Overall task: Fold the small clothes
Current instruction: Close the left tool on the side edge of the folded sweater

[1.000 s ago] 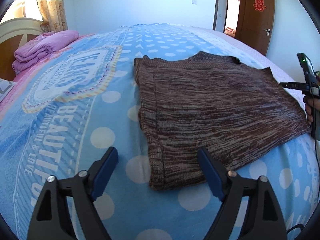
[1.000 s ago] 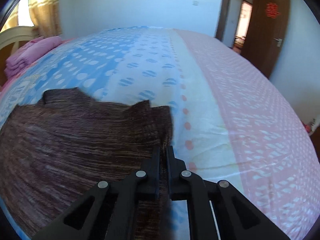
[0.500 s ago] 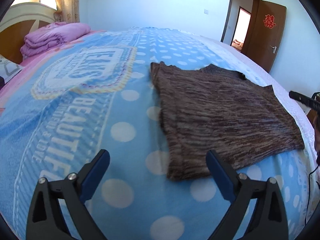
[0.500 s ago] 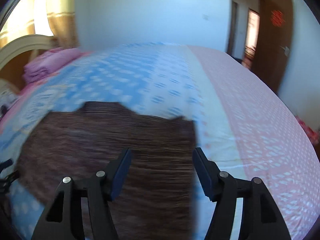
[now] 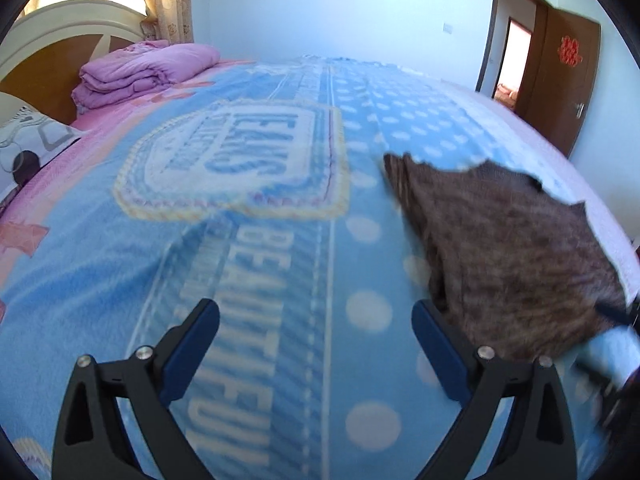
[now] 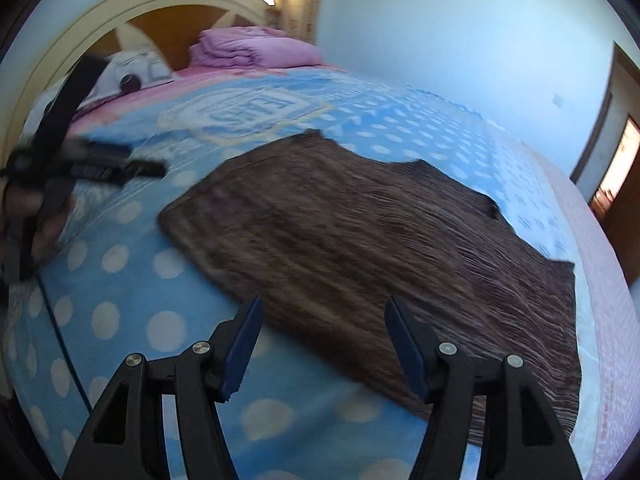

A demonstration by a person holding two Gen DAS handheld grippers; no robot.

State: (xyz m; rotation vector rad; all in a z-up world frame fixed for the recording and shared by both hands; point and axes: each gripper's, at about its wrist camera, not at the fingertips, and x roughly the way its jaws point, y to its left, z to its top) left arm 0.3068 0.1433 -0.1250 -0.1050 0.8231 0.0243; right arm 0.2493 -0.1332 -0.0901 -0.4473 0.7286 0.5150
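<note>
Sweater (image 6: pixel 360 248) lies flat, neckline toward far bed edge; both tongs gape empty.

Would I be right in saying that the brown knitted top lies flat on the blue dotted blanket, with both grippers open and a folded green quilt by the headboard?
Nearly: the folded quilt by the headboard is pink, not green, as the right wrist view shows. The rest holds: the brown knitted top lies flat on the blue dotted blanket, and the left gripper and right gripper are both open.

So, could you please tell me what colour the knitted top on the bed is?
The knitted top is dark brown with lighter streaks, clearest in the right wrist view.
</note>
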